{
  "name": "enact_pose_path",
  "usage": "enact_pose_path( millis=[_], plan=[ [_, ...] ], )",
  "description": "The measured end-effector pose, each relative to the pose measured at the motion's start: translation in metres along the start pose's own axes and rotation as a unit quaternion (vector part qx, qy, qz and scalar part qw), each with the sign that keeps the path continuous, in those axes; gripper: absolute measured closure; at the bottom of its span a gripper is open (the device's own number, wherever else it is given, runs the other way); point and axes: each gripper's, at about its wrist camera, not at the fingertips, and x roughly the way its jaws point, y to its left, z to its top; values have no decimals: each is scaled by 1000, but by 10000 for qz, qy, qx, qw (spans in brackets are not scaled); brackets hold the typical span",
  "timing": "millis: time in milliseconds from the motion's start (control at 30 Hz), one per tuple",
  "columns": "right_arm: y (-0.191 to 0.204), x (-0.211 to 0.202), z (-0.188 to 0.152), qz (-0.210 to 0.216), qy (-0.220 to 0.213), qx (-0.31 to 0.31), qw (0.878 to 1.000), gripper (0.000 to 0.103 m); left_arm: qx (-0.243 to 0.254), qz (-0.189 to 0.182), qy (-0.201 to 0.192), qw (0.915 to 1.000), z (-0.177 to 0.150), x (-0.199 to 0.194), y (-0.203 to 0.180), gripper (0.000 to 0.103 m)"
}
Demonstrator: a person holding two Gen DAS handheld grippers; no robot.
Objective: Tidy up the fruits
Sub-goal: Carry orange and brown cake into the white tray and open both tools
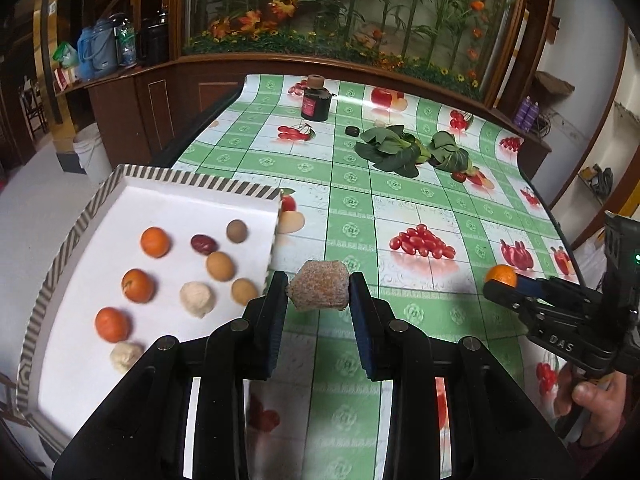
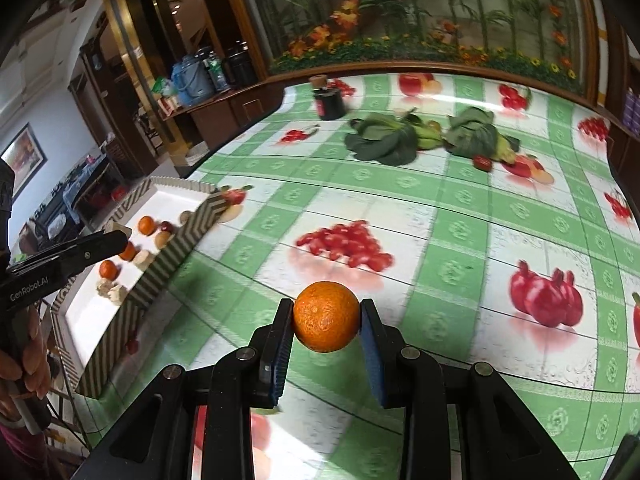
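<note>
My left gripper is shut on a rough brown-speckled fruit, held above the tablecloth just right of the striped tray. The tray holds three oranges, a red date, brown round fruits and pale lumpy ones. My right gripper is shut on an orange, held above the tablecloth right of the tray. It also shows in the left wrist view at the right edge. A red date lies by the greens.
Leafy greens lie mid-table toward the back, with a dark jar and a small black cap behind. The green checked tablecloth covers the table. A wooden cabinet with a glass plant display stands beyond the far edge.
</note>
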Motion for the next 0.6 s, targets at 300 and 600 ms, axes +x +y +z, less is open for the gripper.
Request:
enact_pose_path(
  millis=[300,600],
  plan=[
    [48,14,7,281,65,-316,9991,71,-143,209,-61,9997,-23,-26,41,73],
    [91,33,15,561,162,-590,9965,71,-541,585,-12,9968,-42,-38,94,73]
  ],
)
